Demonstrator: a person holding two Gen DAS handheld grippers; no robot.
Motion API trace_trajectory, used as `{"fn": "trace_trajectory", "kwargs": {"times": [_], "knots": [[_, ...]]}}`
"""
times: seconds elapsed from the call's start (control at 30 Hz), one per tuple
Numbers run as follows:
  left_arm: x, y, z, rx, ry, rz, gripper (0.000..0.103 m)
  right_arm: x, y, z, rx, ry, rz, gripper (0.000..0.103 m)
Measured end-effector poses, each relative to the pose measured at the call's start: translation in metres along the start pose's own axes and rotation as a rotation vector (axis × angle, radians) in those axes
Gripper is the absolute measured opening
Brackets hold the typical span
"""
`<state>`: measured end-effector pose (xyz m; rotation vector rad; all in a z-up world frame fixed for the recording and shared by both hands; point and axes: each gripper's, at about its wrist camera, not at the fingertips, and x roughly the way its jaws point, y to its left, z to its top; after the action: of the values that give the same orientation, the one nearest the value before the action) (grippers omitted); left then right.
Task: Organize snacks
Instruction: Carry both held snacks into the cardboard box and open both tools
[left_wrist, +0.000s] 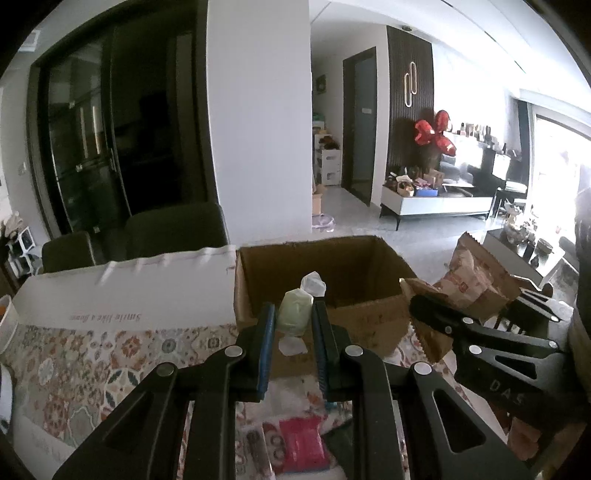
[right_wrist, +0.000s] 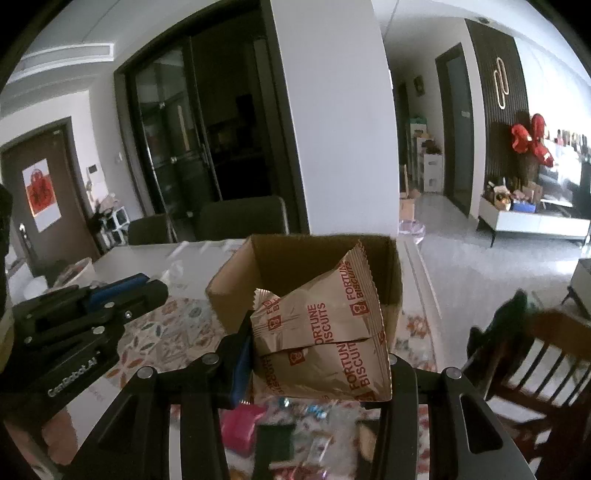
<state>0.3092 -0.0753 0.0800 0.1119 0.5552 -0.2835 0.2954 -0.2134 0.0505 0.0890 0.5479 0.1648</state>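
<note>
My left gripper (left_wrist: 293, 321) clenches a pale green twist-wrapped candy (left_wrist: 294, 312) at twelve o'clock before the open brown cardboard box (left_wrist: 369, 321); my right gripper (right_wrist: 317, 354) grasps two tan foil Fortune Biscuits packets (right_wrist: 321, 332) before the same box.

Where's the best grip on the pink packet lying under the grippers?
Take the pink packet by a long edge, from above: it lies flat on the tablecloth, so only its rim offers purchase. Both grippers are full: left gripper, right gripper.
</note>
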Motion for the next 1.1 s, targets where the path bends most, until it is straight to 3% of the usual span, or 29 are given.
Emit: {"fn": "trace_trajectory", "kwargs": {"times": [0.37, 0.73, 0.77, 0.8, 0.87, 0.93, 1.1], "knots": [[0.062, 0.009, 0.035, -0.028, 0.087, -0.061, 0.021, 0.049, -0.015, 0.046, -0.051, 0.056, -0.025, 0.044], [0.113, 0.011, 0.044, -0.054, 0.174, -0.067, 0.021, 0.102, -0.029, 0.067, -0.060, 0.152, -0.039, 0.046], [0.114, 0.013, 0.043, -0.057, 0.177, -0.064, 0.027, 0.104, -0.030, 0.067, -0.061, 0.157, -0.041, 0.047], [0.116, 0.014, 0.043, -0.061, 0.181, -0.062, 0.041, 0.106, -0.030, 0.068, -0.061, 0.162, -0.048, 0.054], [0.117, 0.017, 0.044, -0.066, 0.179, -0.041, 0.056, 0.108, -0.030, 0.069, -0.065, 0.155, -0.068, 0.067], [0.116, 0.017, 0.044, -0.057, 0.173, -0.018, 0.057, 0.108, -0.030, 0.069, -0.071, 0.149, -0.088, 0.070], [0.101, 0.020, 0.039, -0.059, 0.160, 0.011, 0.077, 0.098, -0.029, 0.063, -0.071, 0.136, -0.109, 0.070]]}}
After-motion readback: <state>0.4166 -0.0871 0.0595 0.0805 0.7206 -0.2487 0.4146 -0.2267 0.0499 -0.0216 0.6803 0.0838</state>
